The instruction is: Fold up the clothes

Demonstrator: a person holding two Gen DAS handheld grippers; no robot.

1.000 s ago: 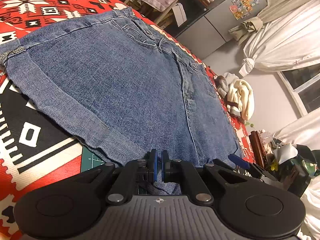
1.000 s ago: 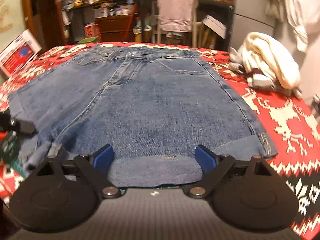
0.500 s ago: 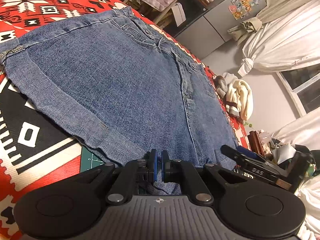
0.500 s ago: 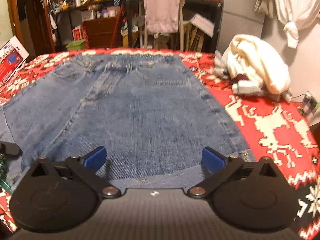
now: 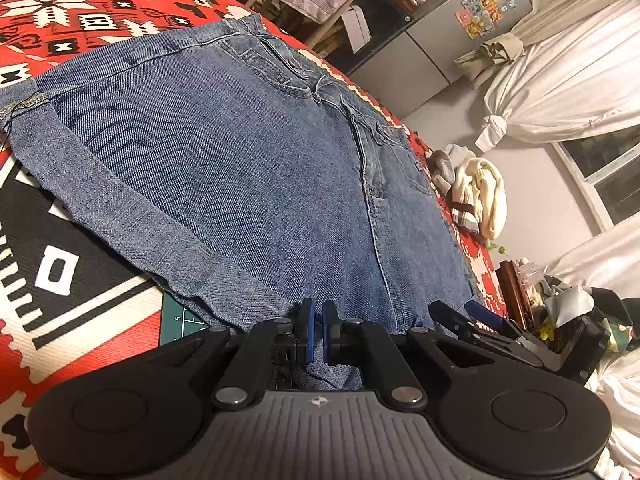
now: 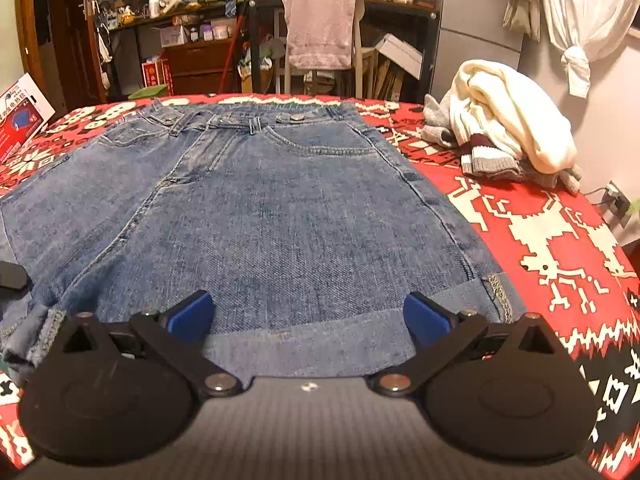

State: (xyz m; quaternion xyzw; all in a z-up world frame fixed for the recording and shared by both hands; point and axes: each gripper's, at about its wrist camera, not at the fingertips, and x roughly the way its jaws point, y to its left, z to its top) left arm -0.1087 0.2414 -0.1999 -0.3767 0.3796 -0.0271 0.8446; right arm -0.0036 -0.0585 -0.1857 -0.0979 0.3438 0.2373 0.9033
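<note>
Denim shorts are spread flat on the red patterned desk. Their hem is pinched in the clenched left tongs; the right tongs are held released over the cuff. A cream sweater is heaped nearby.

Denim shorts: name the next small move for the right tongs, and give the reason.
Probably close the right tongs on the cuffed hem of the denim shorts. They stand open astride that hem, while the left tongs already pinch the other leg's hem.
</note>
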